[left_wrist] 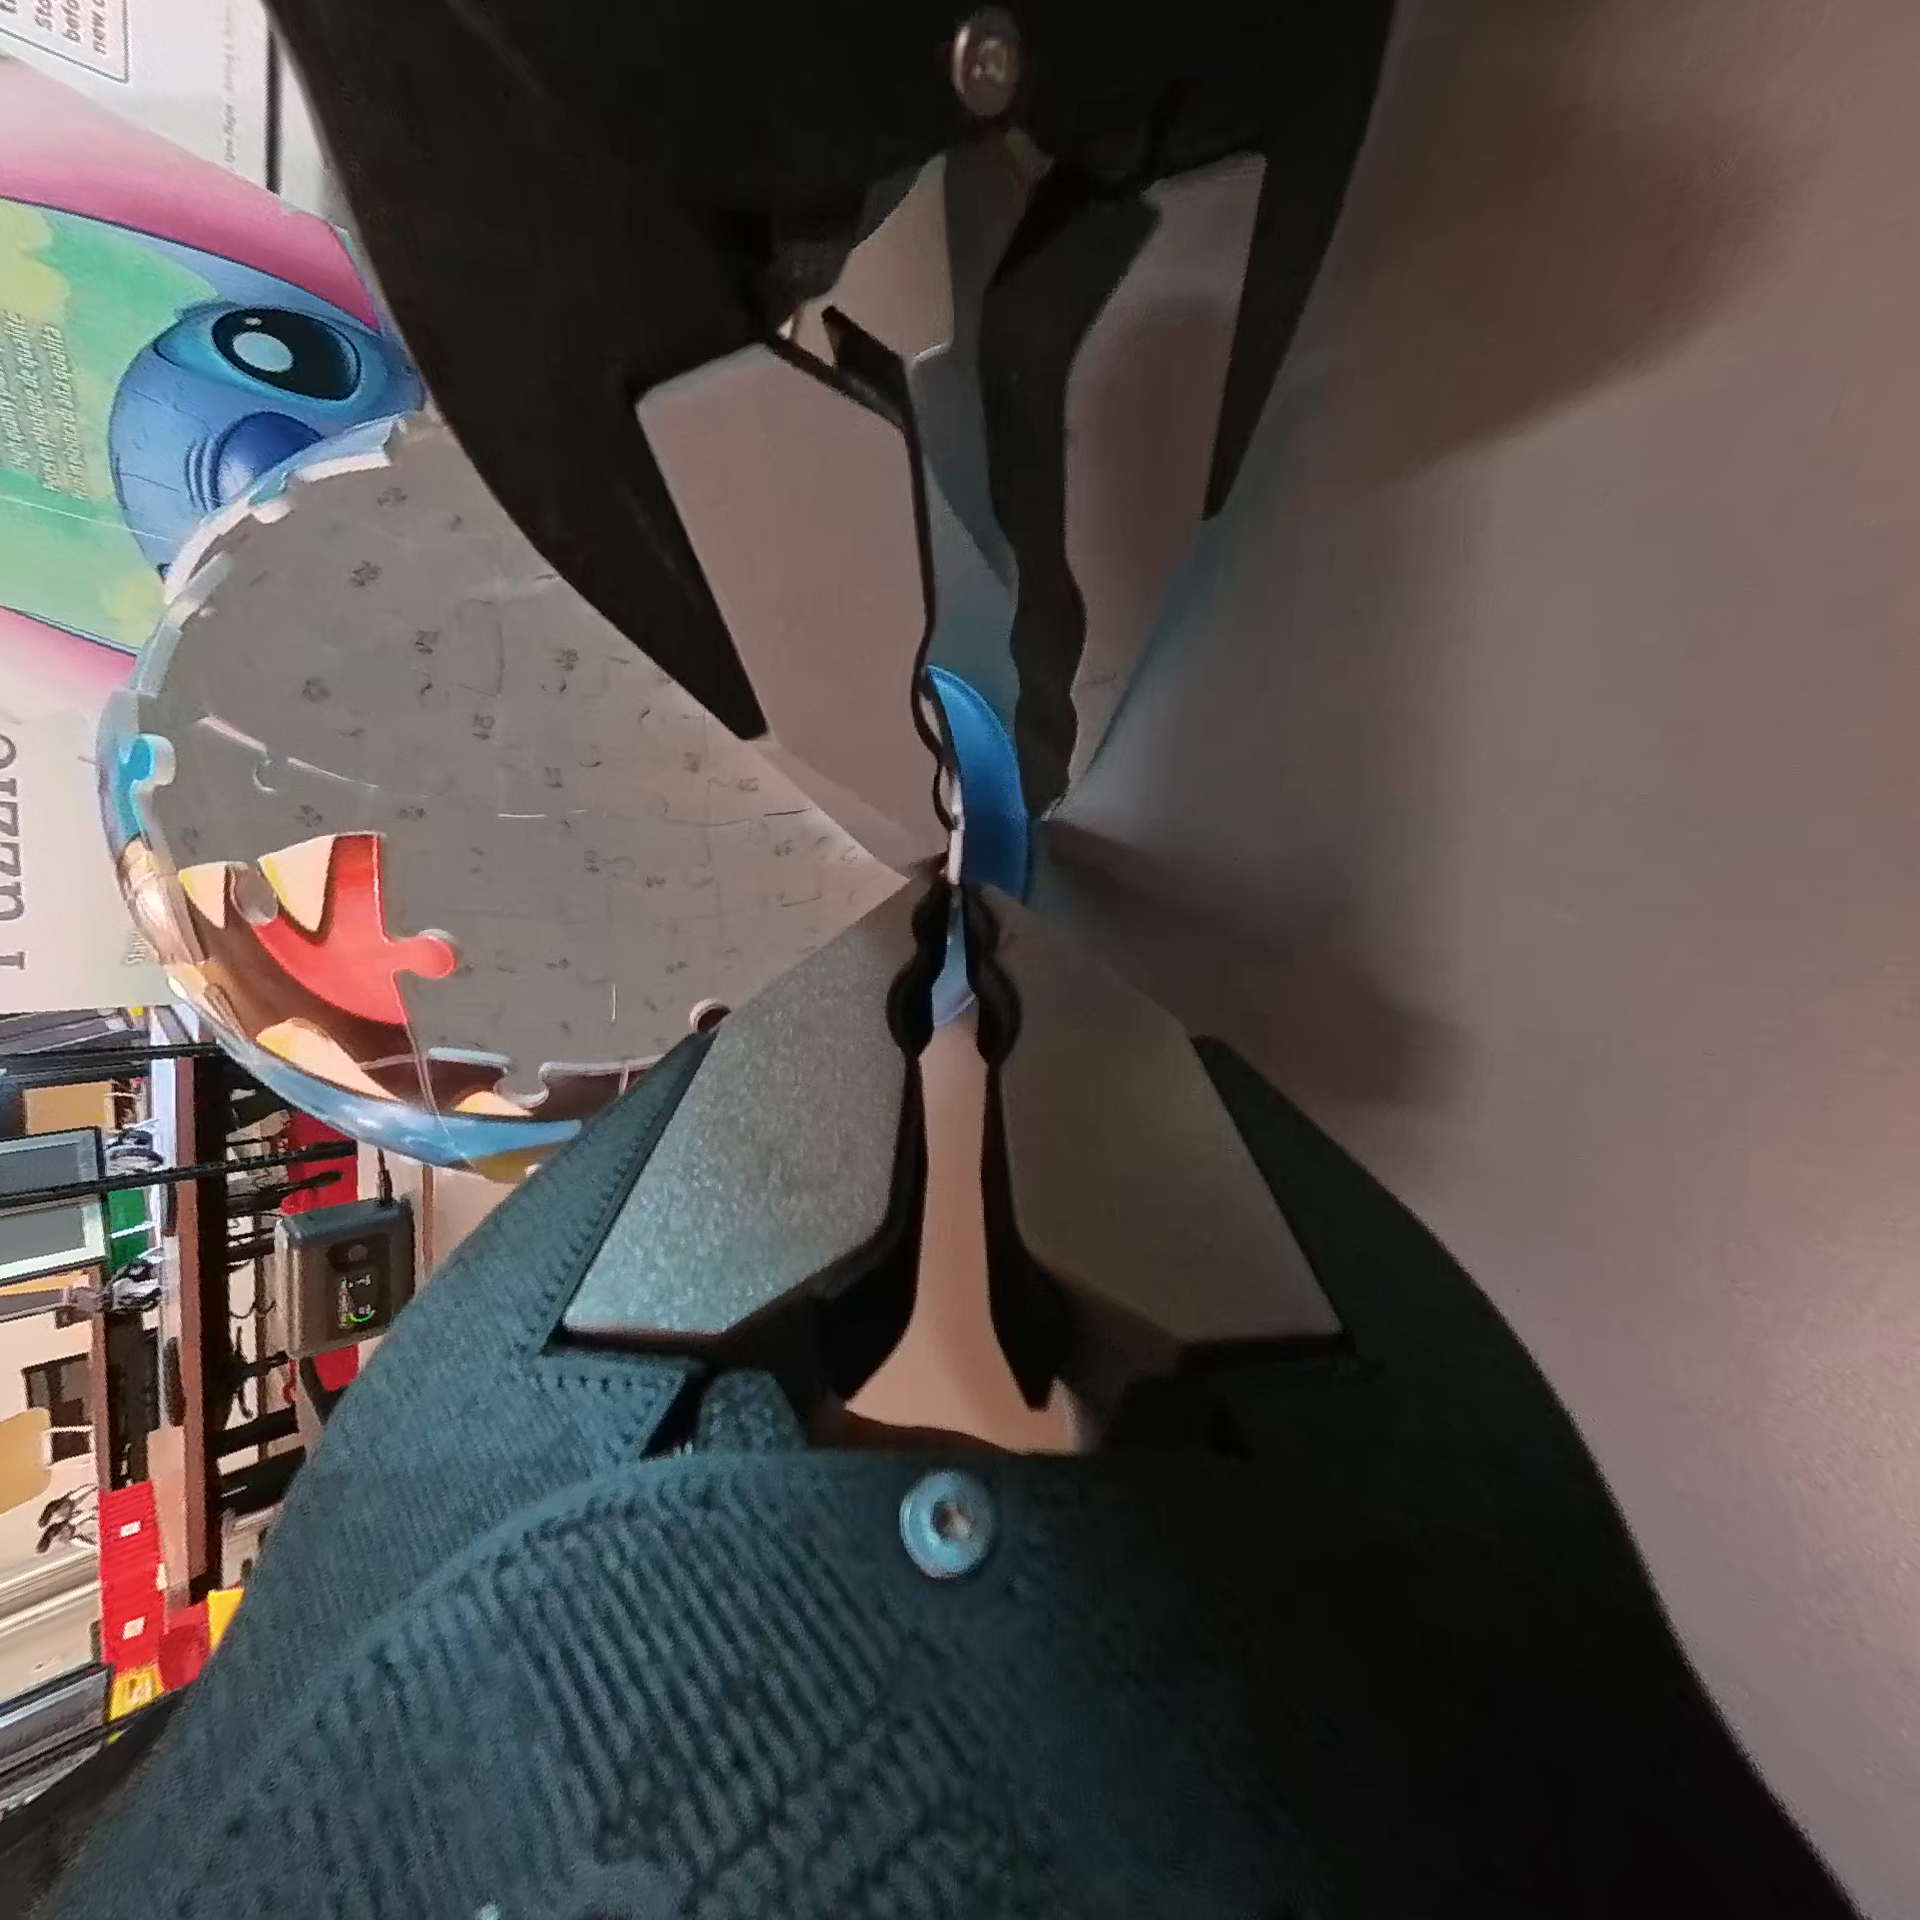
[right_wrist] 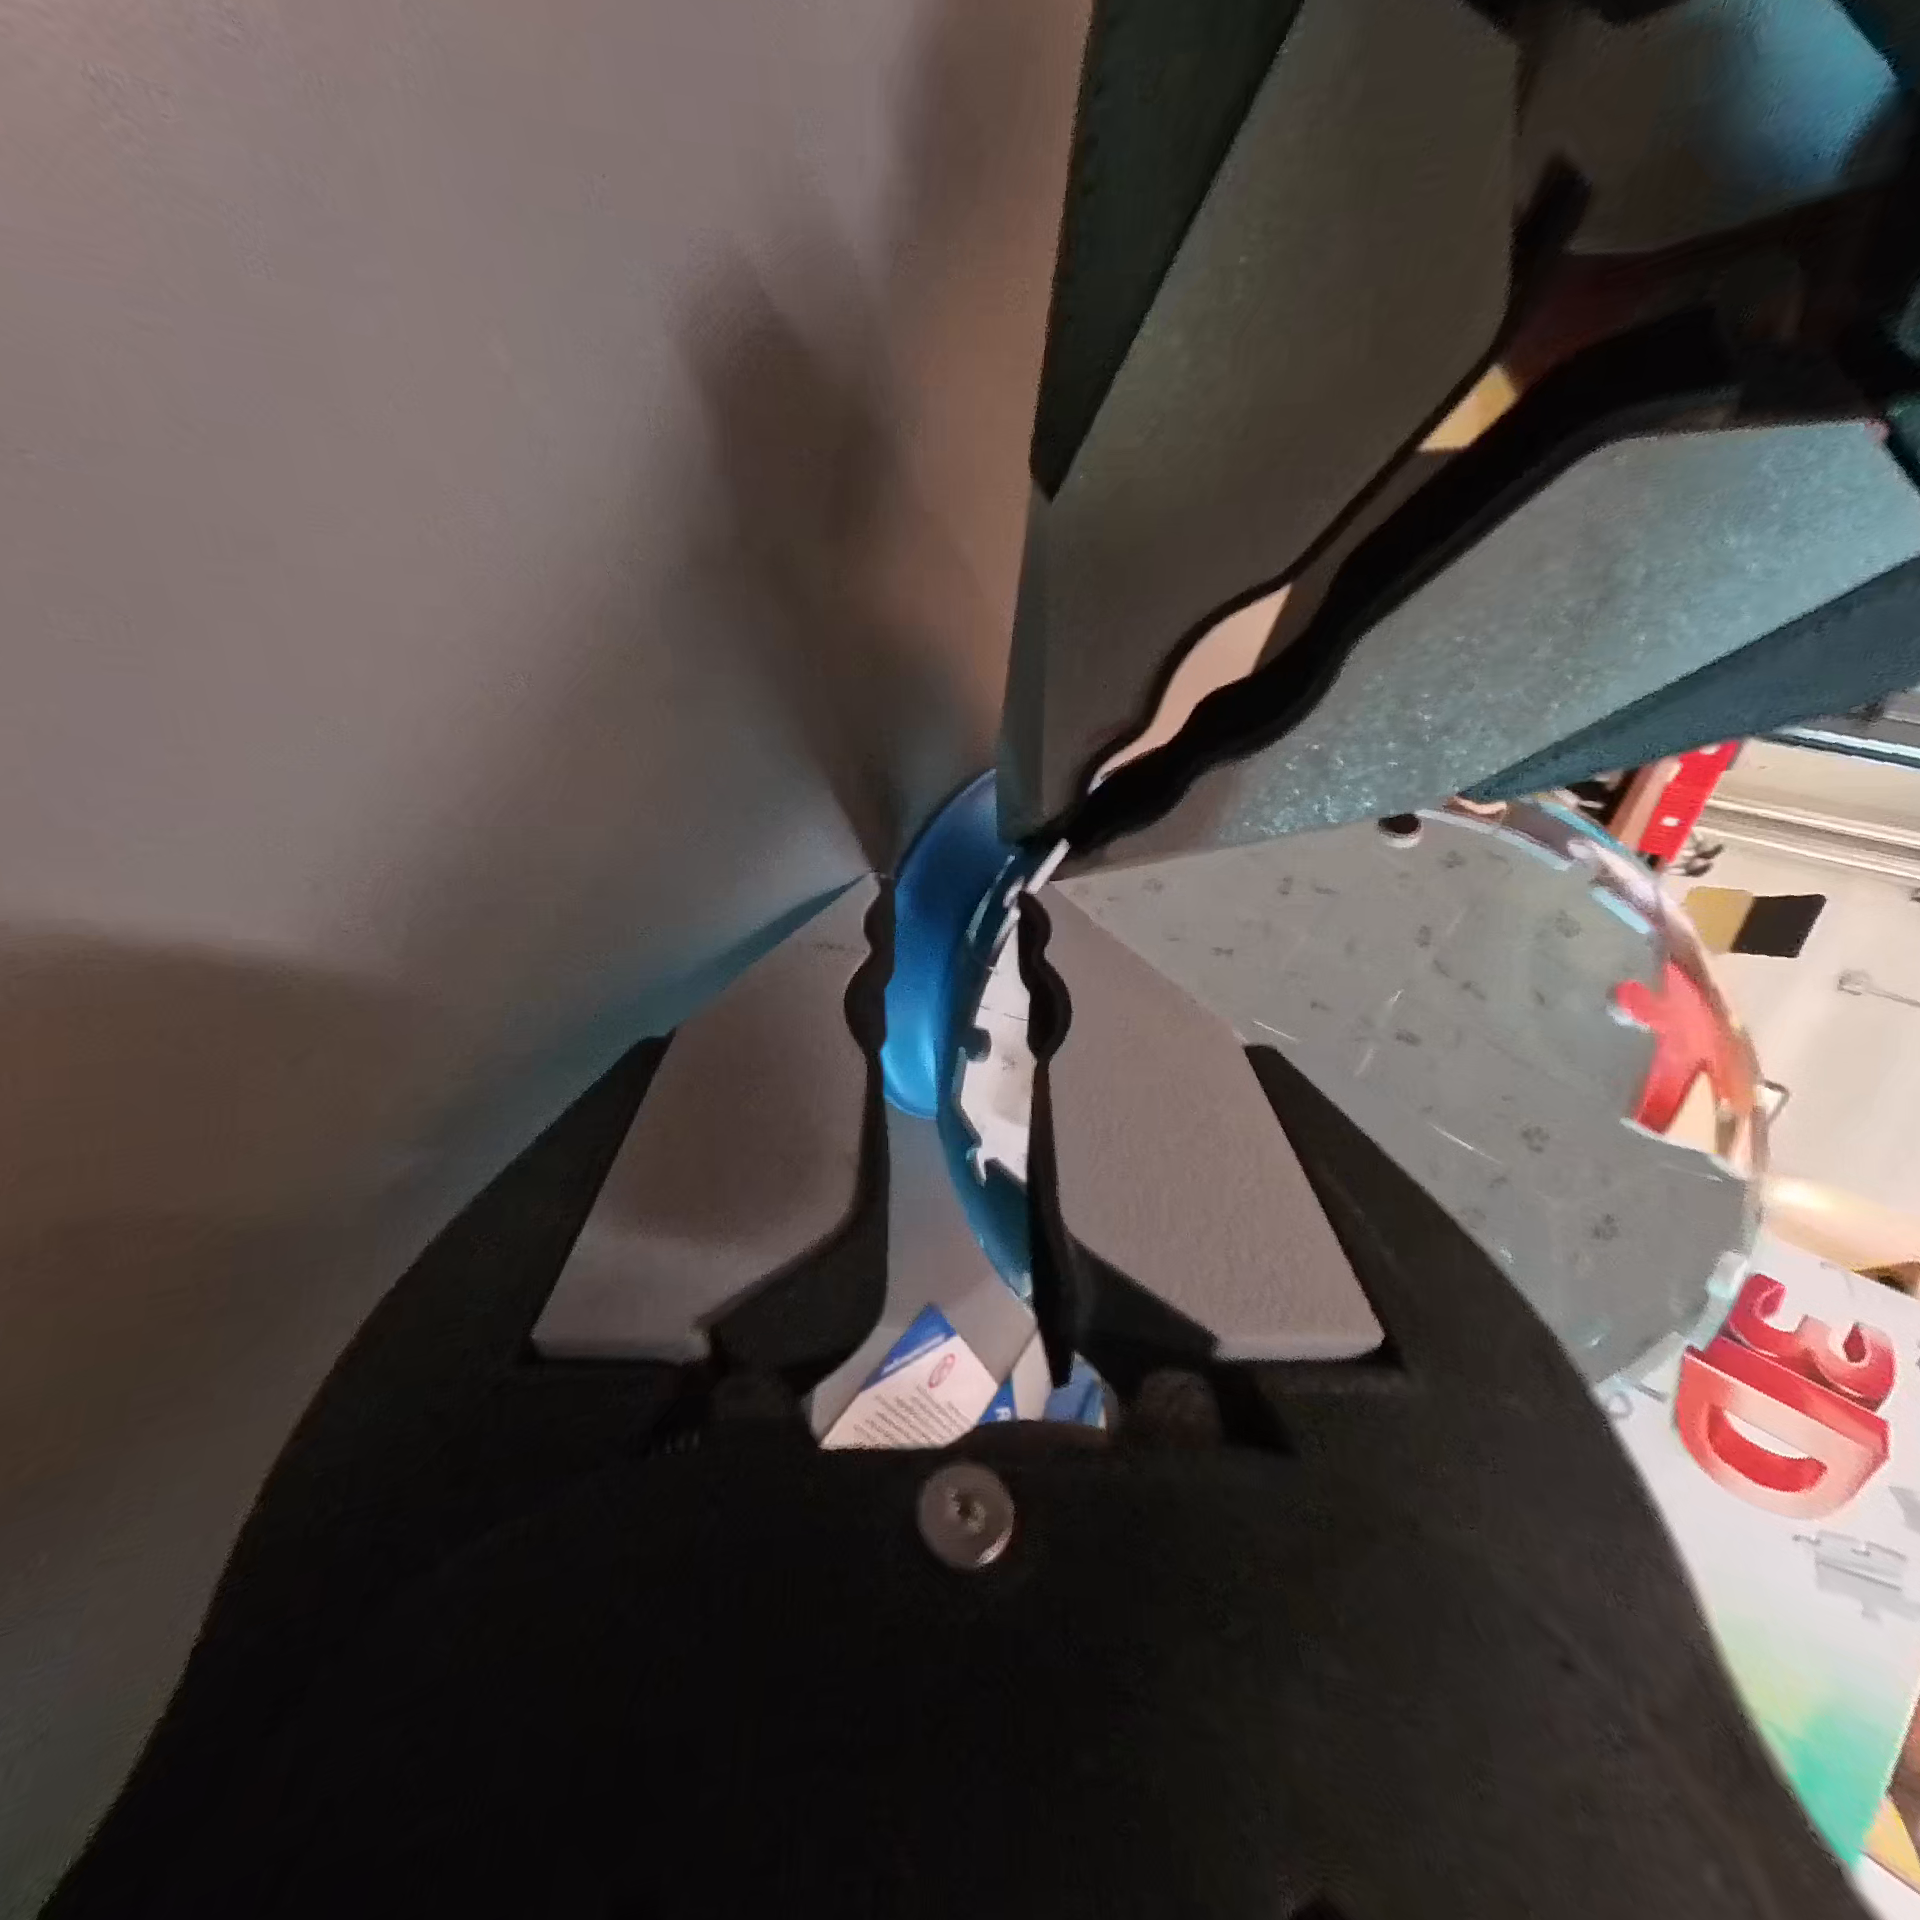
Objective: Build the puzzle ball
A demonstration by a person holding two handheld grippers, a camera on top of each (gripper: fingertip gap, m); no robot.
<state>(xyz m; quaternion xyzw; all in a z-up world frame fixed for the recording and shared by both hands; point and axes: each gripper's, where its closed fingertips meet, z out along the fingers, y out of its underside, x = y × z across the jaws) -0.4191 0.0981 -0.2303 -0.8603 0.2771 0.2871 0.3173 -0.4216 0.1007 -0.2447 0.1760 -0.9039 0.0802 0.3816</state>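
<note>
The half-built puzzle ball is a curved shell, grey inside and printed blue, red and cream outside. It also shows in the right wrist view. My left gripper, teal with grey pads, is shut on the shell's rim. My right gripper, black, meets it tip to tip and is shut on a curved blue puzzle piece pressed against the notched rim. In the left wrist view the right gripper comes down from above with the blue piece between its fingers. The left gripper enters the right wrist view from the upper right.
The colourful puzzle box lies behind the shell and also shows in the right wrist view. A plain brown tabletop fills the other side. Dark shelving and a small device with a lit display stand beyond. The grippers are tip to tip, or close to it.
</note>
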